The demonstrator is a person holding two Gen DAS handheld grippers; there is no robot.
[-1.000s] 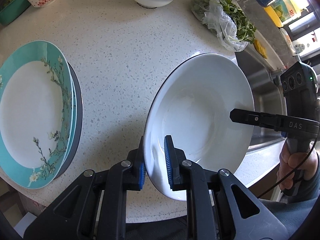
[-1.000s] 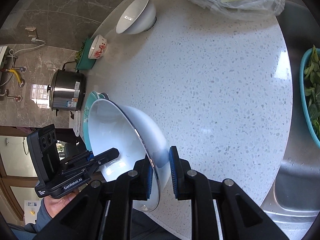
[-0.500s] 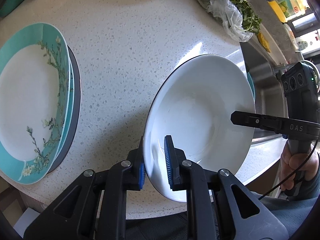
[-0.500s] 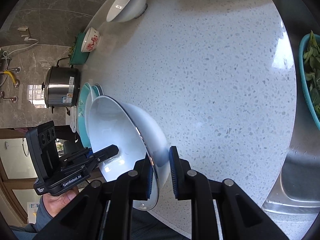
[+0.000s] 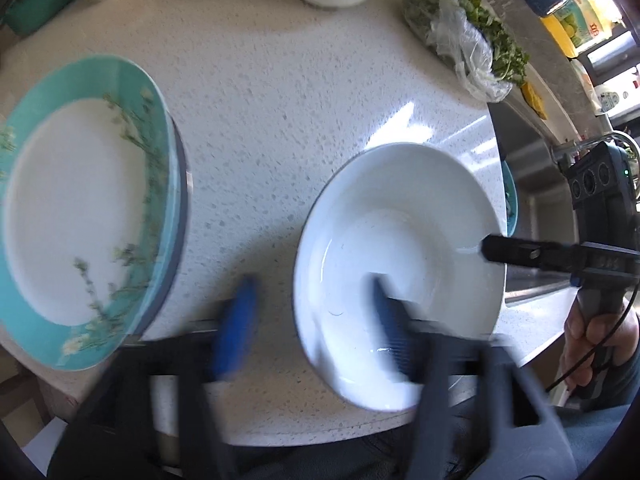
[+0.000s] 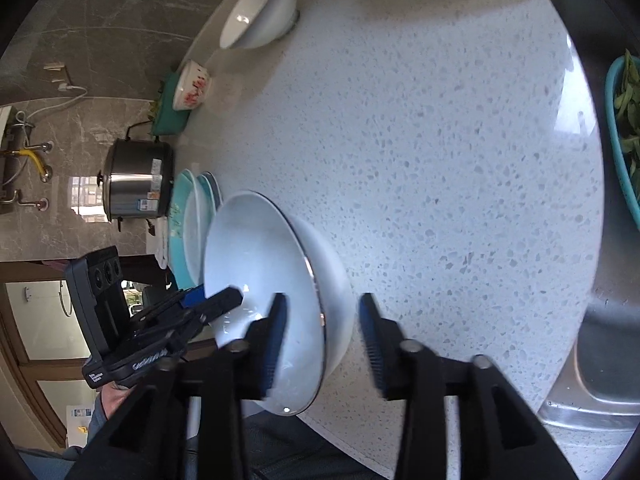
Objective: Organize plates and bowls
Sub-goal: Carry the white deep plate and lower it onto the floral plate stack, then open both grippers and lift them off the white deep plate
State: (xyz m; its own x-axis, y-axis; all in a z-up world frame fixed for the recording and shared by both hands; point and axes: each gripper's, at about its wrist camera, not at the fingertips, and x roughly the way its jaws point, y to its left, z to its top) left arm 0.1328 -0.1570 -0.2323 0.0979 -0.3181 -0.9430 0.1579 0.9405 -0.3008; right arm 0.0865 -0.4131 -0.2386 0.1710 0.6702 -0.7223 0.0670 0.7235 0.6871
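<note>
The left gripper and right gripper both gape wide, each straddling the white bowl's rim unclamped.

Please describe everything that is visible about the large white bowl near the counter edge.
The white bowl is wide and shallow, glossy like glazed ceramic, with a thin dark rim line. It is empty and sits upright on the speckled counter. Both grippers, left and right, straddle its rim with jaws open, apparently not touching it.
</note>
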